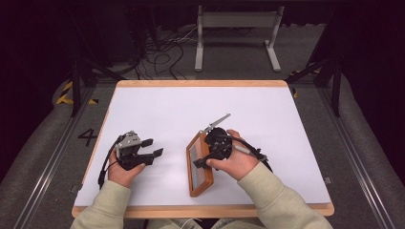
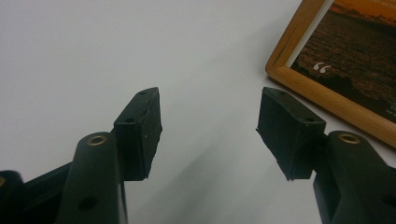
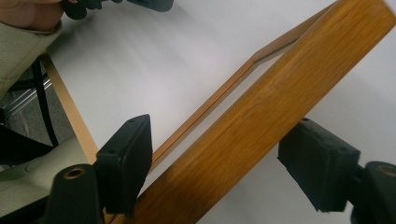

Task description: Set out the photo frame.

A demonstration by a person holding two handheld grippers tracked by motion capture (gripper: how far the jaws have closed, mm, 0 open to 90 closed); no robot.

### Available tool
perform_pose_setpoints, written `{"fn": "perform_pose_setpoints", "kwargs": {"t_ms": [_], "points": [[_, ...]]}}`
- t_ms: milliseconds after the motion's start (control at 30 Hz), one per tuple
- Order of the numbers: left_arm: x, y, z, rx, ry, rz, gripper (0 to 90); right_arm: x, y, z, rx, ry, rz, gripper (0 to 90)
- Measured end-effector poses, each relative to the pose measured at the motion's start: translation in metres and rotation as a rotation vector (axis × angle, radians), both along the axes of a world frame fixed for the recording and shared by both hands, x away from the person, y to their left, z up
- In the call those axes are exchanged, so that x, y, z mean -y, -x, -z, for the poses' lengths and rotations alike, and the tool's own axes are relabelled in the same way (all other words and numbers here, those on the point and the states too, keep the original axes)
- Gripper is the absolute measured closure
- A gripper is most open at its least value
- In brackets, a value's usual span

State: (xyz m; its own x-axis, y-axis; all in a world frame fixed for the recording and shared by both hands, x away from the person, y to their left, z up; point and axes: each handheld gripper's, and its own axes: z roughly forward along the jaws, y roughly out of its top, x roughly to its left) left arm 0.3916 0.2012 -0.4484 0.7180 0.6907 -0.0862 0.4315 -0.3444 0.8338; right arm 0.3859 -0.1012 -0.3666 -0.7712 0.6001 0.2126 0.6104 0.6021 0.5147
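A wooden picture frame (image 1: 198, 177) lies near the table's front middle, its right side raised. My right gripper (image 1: 203, 160) reaches down over that raised side. In the right gripper view the frame's broad wooden edge (image 3: 280, 84) runs slantwise between the jaws, and both pads touch it, so my right gripper (image 3: 215, 144) is shut on it. A thin grey bar (image 1: 217, 122) sticks out past the frame's far end. My left gripper (image 1: 156, 147) rests at the left, open with nothing between its fingers. In the left gripper view my left gripper (image 2: 208, 116) points at bare table, with the frame's corner (image 2: 299, 65) at upper right.
The white tabletop (image 1: 248, 109) has a wooden rim (image 1: 200, 211) close to the person. Beyond the far edge are loose cables (image 1: 162, 52) and a white stand (image 1: 236, 28) on the floor. Dark rails (image 1: 76, 90) flank the table.
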Motion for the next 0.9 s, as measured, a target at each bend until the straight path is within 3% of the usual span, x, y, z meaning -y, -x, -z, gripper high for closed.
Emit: {"fn": "perform_pose_setpoints", "kwargs": {"t_ms": [467,633,900], "points": [[0.000,0.000,0.000,0.005,-0.003,0.002,40.3,-0.009,-0.004,0.011,-0.121,0.038,-0.013,41.1],[0.000,0.000,0.000,0.001,0.001,0.001,40.3,-0.010,-0.004,0.016,-0.189,0.022,0.041,44.3],[0.000,0.000,0.001,0.000,0.004,-0.002,40.3,-0.012,-0.002,0.017,-0.197,0.031,0.085,48.7]]}}
